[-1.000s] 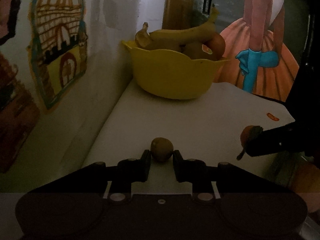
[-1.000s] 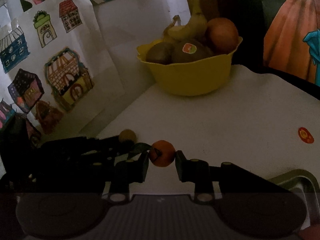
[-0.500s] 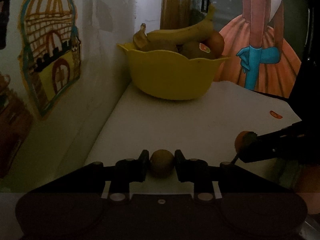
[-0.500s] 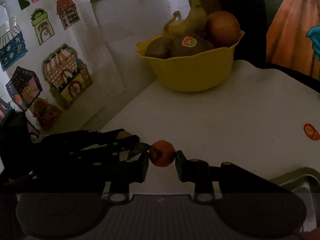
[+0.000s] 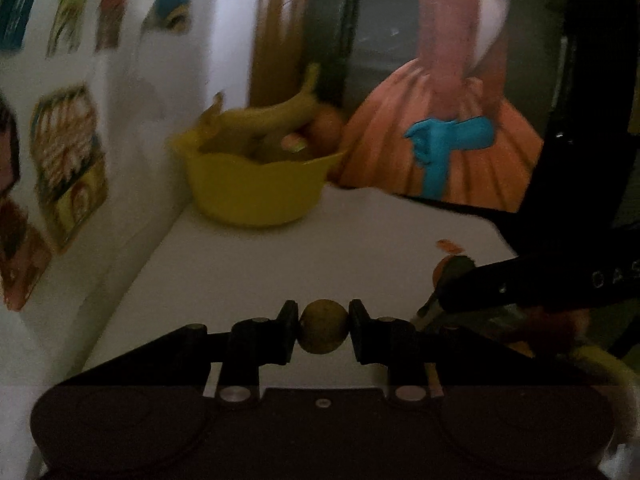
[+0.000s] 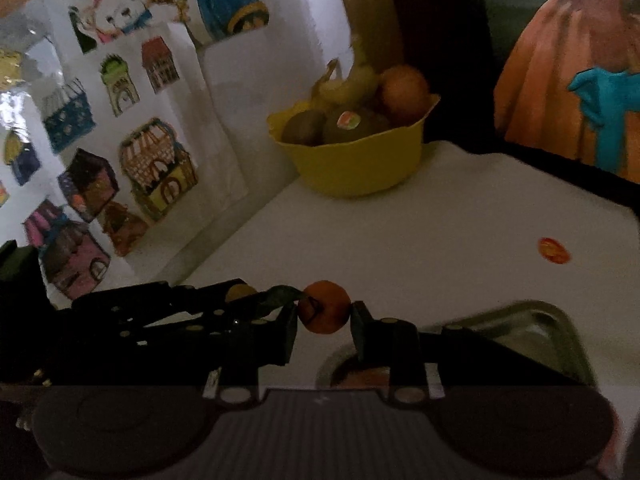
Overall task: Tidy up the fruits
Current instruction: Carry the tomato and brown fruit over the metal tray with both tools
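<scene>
I am holding a small round brownish-green fruit (image 5: 323, 327) in my left gripper (image 5: 323, 326), its two black pads pressing on either side of it, above the near part of the white table (image 5: 280, 264). I am gripping a small orange mandarin (image 6: 325, 306) with a dark leaf on its stem in my right gripper (image 6: 325, 312), jaws clamped on its sides. In the right wrist view my left gripper is sitting just to the left of the mandarin, dark and hard to read. At the far corner of the table, against the white wall with stuck-on house drawings (image 6: 158, 164), the yellow bowl (image 6: 356, 160) is standing with a banana (image 5: 276, 116), kiwis and a round orange fruit (image 6: 404, 90) piled in it, well apart from both grippers. A small orange sticker (image 6: 554, 250) is lying on the tabletop to the right, and the rim of a metal tray (image 6: 560, 320) is showing near my right gripper.
</scene>
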The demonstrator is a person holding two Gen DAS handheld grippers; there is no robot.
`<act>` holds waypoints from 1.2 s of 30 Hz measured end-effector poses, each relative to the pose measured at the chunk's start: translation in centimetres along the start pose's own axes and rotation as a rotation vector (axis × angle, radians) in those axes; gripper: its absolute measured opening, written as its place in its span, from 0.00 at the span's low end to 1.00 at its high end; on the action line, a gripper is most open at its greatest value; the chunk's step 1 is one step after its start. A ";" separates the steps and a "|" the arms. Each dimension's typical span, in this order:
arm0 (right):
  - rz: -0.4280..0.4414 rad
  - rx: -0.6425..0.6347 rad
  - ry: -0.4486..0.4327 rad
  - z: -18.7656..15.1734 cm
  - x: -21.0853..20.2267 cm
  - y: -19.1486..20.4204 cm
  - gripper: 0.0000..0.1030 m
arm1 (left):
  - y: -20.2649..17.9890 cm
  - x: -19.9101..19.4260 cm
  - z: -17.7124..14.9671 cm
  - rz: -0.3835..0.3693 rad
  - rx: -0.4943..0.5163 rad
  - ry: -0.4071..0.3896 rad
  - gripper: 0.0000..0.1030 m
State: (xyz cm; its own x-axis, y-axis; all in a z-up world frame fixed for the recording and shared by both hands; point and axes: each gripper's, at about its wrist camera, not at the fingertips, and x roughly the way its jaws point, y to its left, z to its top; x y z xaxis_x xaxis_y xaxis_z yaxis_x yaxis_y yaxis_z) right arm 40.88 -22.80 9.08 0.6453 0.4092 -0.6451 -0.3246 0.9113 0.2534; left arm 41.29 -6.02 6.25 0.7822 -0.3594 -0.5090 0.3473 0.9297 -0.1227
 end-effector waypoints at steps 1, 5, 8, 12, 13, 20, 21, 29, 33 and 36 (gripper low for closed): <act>-0.007 0.002 -0.008 -0.3 -1.0 -0.2 0.32 | -0.7 -0.5 0.1 -0.008 0.003 -0.007 0.28; -0.039 0.013 -0.035 -1.6 -4.8 -1.2 0.32 | -4.2 -2.5 0.3 -0.042 0.031 -0.032 0.28; -0.069 0.019 -0.050 -2.5 -7.5 -2.2 0.32 | -6.5 -3.5 0.3 -0.060 0.046 -0.041 0.28; -0.093 0.031 -0.066 -3.9 -10.6 -3.5 0.32 | -9.3 -4.5 -0.1 -0.091 0.064 -0.041 0.28; -0.095 0.039 -0.074 -4.3 -11.3 -3.9 0.32 | -9.9 -4.7 -0.3 -0.099 0.068 -0.040 0.28; -0.100 0.089 -0.095 -6.8 -13.8 -6.0 0.32 | -13.5 -5.1 -1.6 -0.128 0.089 -0.028 0.28; -0.101 0.093 -0.097 -7.1 -14.0 -6.3 0.32 | -13.8 -4.9 -1.6 -0.127 0.091 -0.025 0.28; -0.172 0.055 -0.155 -10.1 -13.4 -7.5 0.32 | -14.9 -2.1 -1.5 -0.095 0.062 0.000 0.28; -0.215 0.022 -0.203 -11.8 -11.8 -7.9 0.32 | -14.9 -0.6 -2.0 -0.077 0.049 0.016 0.28; -0.245 -0.004 -0.216 -12.6 -10.6 -7.9 0.32 | -14.8 0.4 -2.3 -0.060 0.041 0.028 0.28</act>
State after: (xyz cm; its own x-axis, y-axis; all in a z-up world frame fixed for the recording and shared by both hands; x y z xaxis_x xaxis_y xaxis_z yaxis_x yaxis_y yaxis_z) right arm 27.83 -34.93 4.84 0.8363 0.1787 -0.5183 -0.1439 0.9838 0.1070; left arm 35.28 -19.77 5.89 0.7447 -0.4114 -0.5255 0.4144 0.9023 -0.1191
